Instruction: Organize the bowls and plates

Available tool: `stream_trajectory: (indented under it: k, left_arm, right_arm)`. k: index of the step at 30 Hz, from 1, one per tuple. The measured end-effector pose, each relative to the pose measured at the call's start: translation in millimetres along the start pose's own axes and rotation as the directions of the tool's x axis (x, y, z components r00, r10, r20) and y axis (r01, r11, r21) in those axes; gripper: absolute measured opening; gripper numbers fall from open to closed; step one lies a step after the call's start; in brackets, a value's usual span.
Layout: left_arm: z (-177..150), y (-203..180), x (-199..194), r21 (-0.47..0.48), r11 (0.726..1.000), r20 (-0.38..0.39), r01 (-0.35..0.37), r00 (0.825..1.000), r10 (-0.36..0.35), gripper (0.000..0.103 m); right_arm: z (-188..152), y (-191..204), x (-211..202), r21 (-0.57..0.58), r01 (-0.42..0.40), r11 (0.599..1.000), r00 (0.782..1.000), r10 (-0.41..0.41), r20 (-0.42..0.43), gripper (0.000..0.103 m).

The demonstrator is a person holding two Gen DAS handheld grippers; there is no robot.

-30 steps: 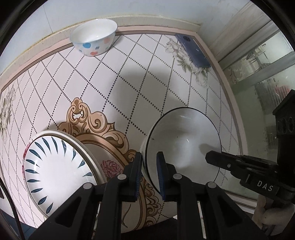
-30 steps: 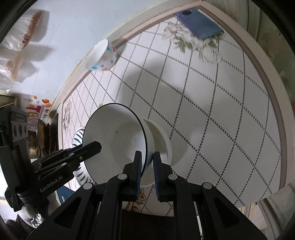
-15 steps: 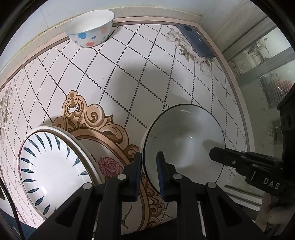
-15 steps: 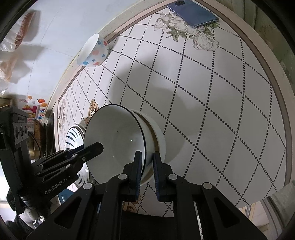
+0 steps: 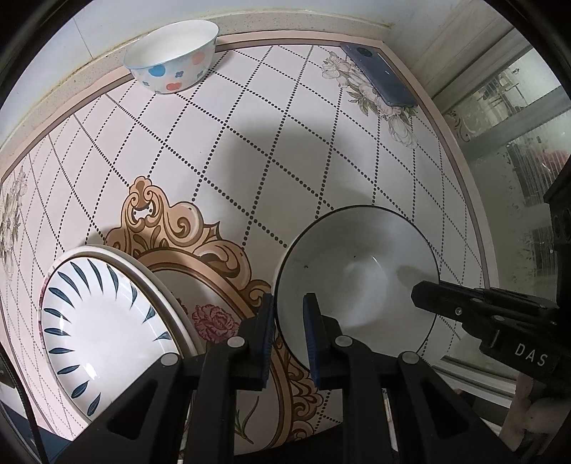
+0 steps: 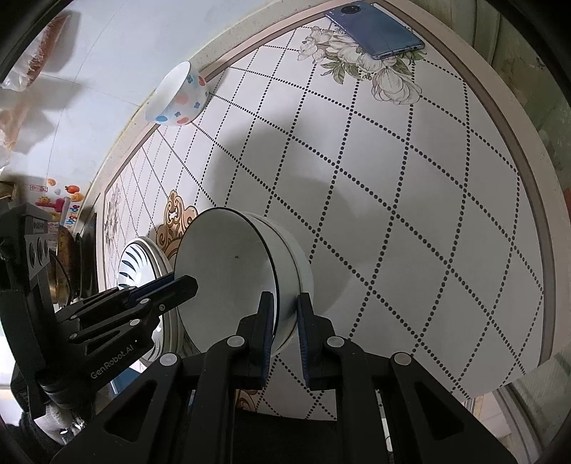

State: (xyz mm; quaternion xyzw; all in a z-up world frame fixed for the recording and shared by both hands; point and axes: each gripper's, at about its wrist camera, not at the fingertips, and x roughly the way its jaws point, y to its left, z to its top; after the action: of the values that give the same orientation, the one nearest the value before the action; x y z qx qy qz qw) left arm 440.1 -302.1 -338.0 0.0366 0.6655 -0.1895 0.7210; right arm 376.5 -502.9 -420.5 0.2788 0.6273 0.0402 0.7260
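A white bowl with a thin dark rim (image 5: 357,282) (image 6: 228,271) is held from both sides over the patterned table (image 5: 249,150). My left gripper (image 5: 288,303) is shut on its near left rim, one finger inside and one outside. My right gripper (image 6: 284,299) is shut on the opposite rim, and the bowl looks tilted in that view. Each gripper shows in the other's view: the right gripper (image 5: 419,294), the left gripper (image 6: 189,283). I cannot tell whether the bowl's foot touches the table. A white plate with blue leaf strokes (image 5: 103,321) (image 6: 135,264) lies to the left.
A white bowl with coloured dots (image 5: 175,53) (image 6: 178,96) stands at the table's far edge by the wall. A blue phone (image 5: 378,76) (image 6: 378,28) lies in the far right corner. The table's right edge (image 5: 474,228) borders a glass door.
Both grippers keep the same grip on the bowl's rim. The table and the things on it have drifted slightly up the picture in both views.
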Motion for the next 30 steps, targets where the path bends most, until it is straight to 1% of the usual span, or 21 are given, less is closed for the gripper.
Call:
stream_trajectory:
  k: [5, 9, 11, 12, 15, 16, 17, 18, 19, 20, 21, 22, 24, 25, 26, 28, 30]
  left_arm:
    - [0.6, -0.6, 0.2, 0.000, 1.000, -0.004, -0.003, 1.000, 0.003, 0.014]
    - [-0.2, 0.9, -5.0, -0.009, 1.000, -0.028, 0.008, 1.000, -0.008, 0.014]
    - [-2.5, 0.5, -16.8, -0.011, 1.000, -0.021, 0.022, 1.000, -0.022, 0.014]
    - [-3.5, 0.2, -26.1, -0.011, 0.999, -0.013, 0.041, 0.999, -0.041, 0.014]
    - [3.8, -1.3, -56.6, -0.002, 0.998, 0.045, 0.069, 0.997, -0.069, 0.015]
    - [10.0, -0.1, -65.4, -0.002, 0.997, 0.067, 0.072, 0.995, -0.072, 0.016]
    - [18.3, 2.9, -72.8, -0.008, 0.997, 0.091, 0.072, 0.993, -0.071, 0.022]
    - [31.3, 8.8, -79.6, -0.014, 0.997, 0.123, 0.073, 0.990, -0.071, 0.025]
    - [45.1, 16.4, -82.8, -0.023, 0.998, 0.154, 0.066, 0.986, -0.062, 0.025]
    - [58.1, 23.3, -82.6, -0.037, 0.998, 0.172, 0.052, 0.984, -0.045, 0.025]
    - [73.8, 35.2, -81.1, -0.060, 0.997, 0.189, 0.043, 0.981, -0.031, 0.025]
    - [87.2, 45.9, -77.8, -0.083, 0.996, 0.197, 0.043, 0.980, -0.026, 0.025]
    - [118.5, 76.1, -66.8, -0.154, 0.987, 0.196, 0.039, 0.980, -0.008, 0.025]
    - [130.8, 89.5, -61.9, -0.184, 0.982, 0.195, 0.040, 0.981, -0.003, 0.025]
    - [142.3, 104.4, -56.7, -0.218, 0.975, 0.193, 0.035, 0.981, 0.008, 0.025]
    - [164.8, 131.7, -46.0, -0.277, 0.960, 0.181, 0.030, 0.983, 0.022, 0.025]
    - [182.7, 154.7, -34.2, -0.323, 0.946, 0.156, 0.018, 0.987, 0.034, 0.025]
  right_arm:
    - [0.9, 0.9, 0.9, 0.001, 0.001, 1.000, 1.000, -0.001, -0.014, 0.015]
    - [4.3, -2.4, 1.1, 0.020, -0.018, 1.000, 0.999, 0.018, -0.040, 0.015]
    - [7.7, -4.1, -2.7, 0.041, -0.036, 0.999, 0.998, 0.039, -0.053, 0.015]
    - [10.1, -3.9, -7.6, 0.047, -0.042, 0.998, 0.997, 0.045, -0.055, 0.015]
    - [22.8, 1.4, -25.9, 0.046, -0.052, 0.998, 0.998, 0.054, -0.045, 0.016]
    - [30.1, 4.8, -32.5, 0.045, -0.059, 0.997, 0.997, 0.061, -0.041, 0.017]
    - [36.7, 7.5, -37.3, 0.042, -0.064, 0.997, 0.997, 0.066, -0.037, 0.025]
    - [49.3, 14.0, -43.7, 0.031, -0.075, 0.997, 0.997, 0.076, -0.026, 0.038]
    - [59.9, 19.4, -47.5, 0.018, -0.089, 0.996, 0.996, 0.089, -0.014, 0.045]
    - [72.7, 25.3, -49.8, 0.004, -0.105, 0.994, 0.994, 0.105, 0.002, 0.055]
    - [84.4, 30.7, -51.0, -0.006, -0.115, 0.993, 0.993, 0.115, 0.012, 0.058]
    - [98.4, 37.9, -50.3, -0.019, -0.121, 0.992, 0.992, 0.121, 0.021, 0.058]
    - [134.2, 55.7, -44.2, -0.060, -0.131, 0.990, 0.990, 0.134, 0.052, 0.058]
    - [145.9, 61.5, -41.0, -0.065, -0.133, 0.989, 0.989, 0.137, 0.060, 0.058]
    - [165.0, 69.2, -32.7, -0.069, -0.143, 0.987, 0.987, 0.147, 0.064, 0.058]
    - [192.5, 78.9, -17.3, -0.078, -0.151, 0.985, 0.986, 0.157, 0.065, 0.058]
    - [222.2, 91.4, 3.9, -0.087, -0.133, 0.987, 0.988, 0.139, 0.064, 0.058]
